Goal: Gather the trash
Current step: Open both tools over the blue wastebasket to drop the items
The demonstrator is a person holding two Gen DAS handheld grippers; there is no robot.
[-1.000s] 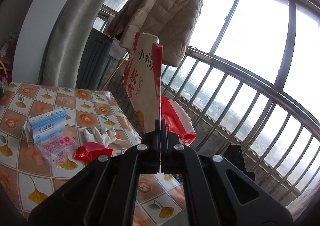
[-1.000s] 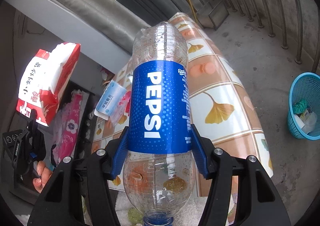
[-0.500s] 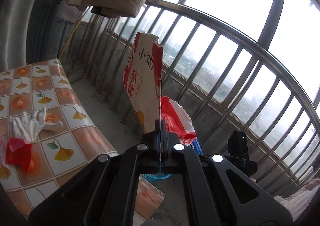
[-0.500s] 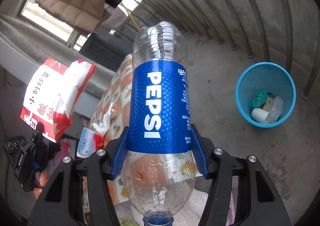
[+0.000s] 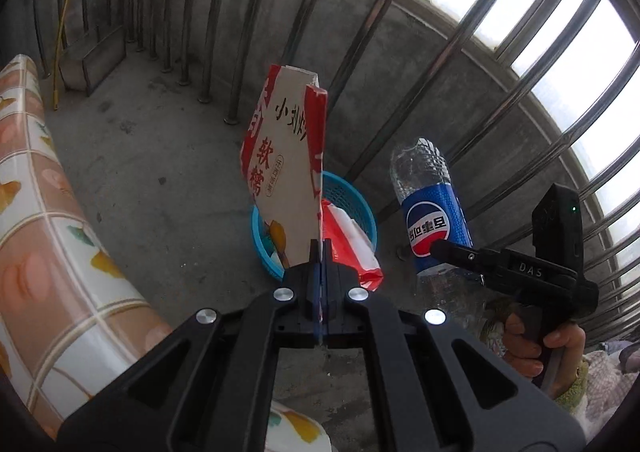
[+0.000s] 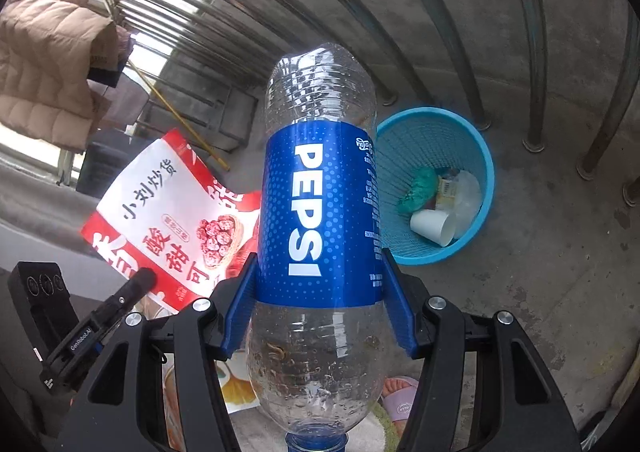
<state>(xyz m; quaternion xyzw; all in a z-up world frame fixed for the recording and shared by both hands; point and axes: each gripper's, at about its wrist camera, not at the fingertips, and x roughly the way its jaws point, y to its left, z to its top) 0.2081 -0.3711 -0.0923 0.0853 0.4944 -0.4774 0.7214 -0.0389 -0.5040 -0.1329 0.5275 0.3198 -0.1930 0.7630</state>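
Blue pads of the right gripper press on both sides of an empty Pepsi bottle, clamping it at the lower edge of its blue label; the bottle's cap end points back toward the camera and its base points away, toward the floor. Pressed flat together, the left gripper pinches the bottom edge of a red and white snack bag, which stands up edge-on from the jaws in the left wrist view. Seen from the right wrist camera, the bag's printed face shows just left of the bottle, with the left gripper's black finger touching its lower corner. Beyond both loads, a blue mesh waste basket sits on the concrete floor near the foot of the metal railing; it already holds a white paper cup, a green wad and some wrappers. A hand grips the right tool's handle at the right edge of the left view. A table with a leaf-patterned cloth curves along the left side, and a beige padded coat hangs at the upper left.
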